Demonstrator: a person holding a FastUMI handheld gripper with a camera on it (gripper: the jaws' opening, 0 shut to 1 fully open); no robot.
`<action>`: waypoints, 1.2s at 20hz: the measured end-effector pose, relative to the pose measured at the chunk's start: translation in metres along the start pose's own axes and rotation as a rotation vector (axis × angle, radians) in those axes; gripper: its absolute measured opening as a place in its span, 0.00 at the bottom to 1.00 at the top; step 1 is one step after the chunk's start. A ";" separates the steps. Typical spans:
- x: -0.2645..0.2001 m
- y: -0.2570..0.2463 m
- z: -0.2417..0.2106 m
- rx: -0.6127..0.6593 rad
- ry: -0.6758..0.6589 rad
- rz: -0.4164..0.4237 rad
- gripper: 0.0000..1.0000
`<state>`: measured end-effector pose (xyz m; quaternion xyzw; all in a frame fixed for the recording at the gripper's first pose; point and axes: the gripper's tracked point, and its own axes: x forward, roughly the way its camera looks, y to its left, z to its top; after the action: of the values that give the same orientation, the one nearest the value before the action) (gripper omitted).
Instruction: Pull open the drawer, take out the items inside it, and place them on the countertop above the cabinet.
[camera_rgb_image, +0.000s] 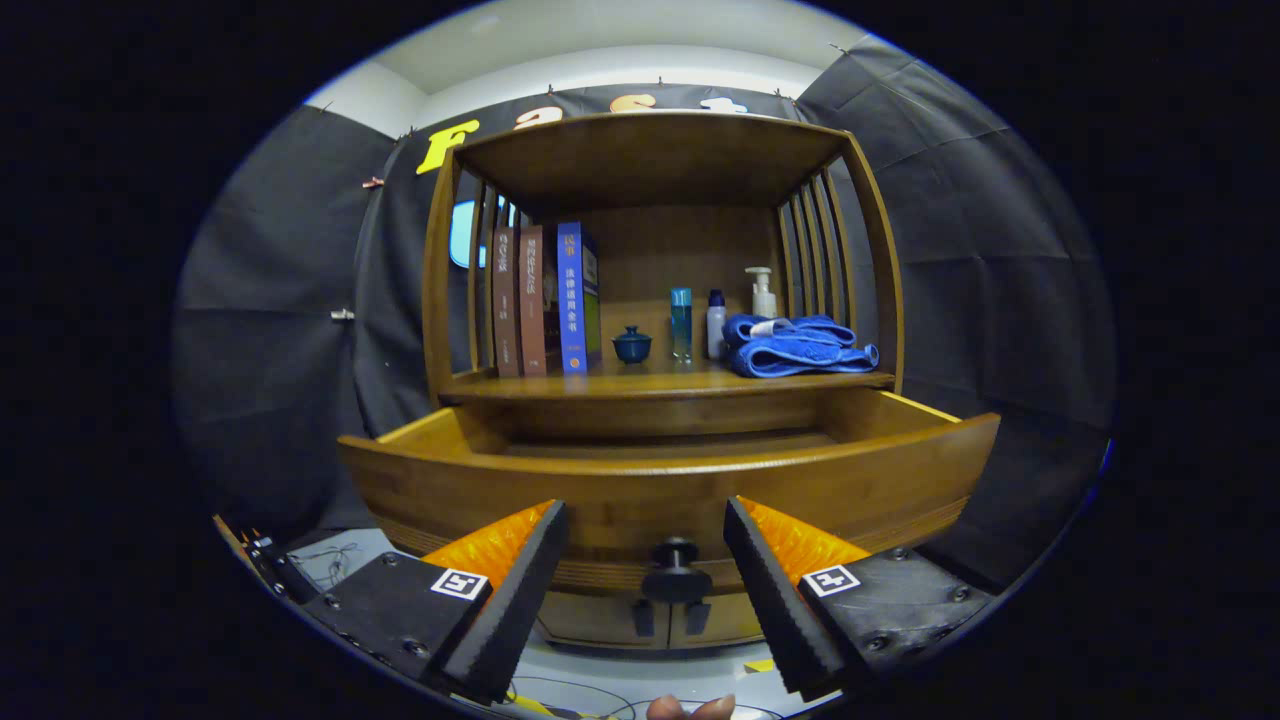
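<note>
One wooden cabinet (655, 180) fills the scene ahead of us, and its drawer (660, 490) already stands pulled out toward us, under the worktop (660, 383) that carries books (545, 300), small bottles (697, 322) and a folded blue towel (800, 345). Our claw (645, 575) is spread wide, holding nothing, with the drawer's dark knob (676, 560) between the fingers but apart from both. From this low angle we cannot see the drawer's floor, so whatever lies inside is hidden behind the front panel. We judge the opening done; next we should lift the claw above the front panel, tilt down to look inside, and keep it spread until an item sits squarely between the fingers.
</note>
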<state>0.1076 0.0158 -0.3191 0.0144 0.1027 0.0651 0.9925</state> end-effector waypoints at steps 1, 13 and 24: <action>0.001 -0.001 0.006 -0.022 0.026 0.001 0.98; 0.065 0.012 0.085 0.066 0.302 0.105 0.99; 0.133 -0.031 -0.015 0.040 0.843 0.011 1.00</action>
<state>0.2376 0.0025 -0.3621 0.0062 0.5011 0.0687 0.8627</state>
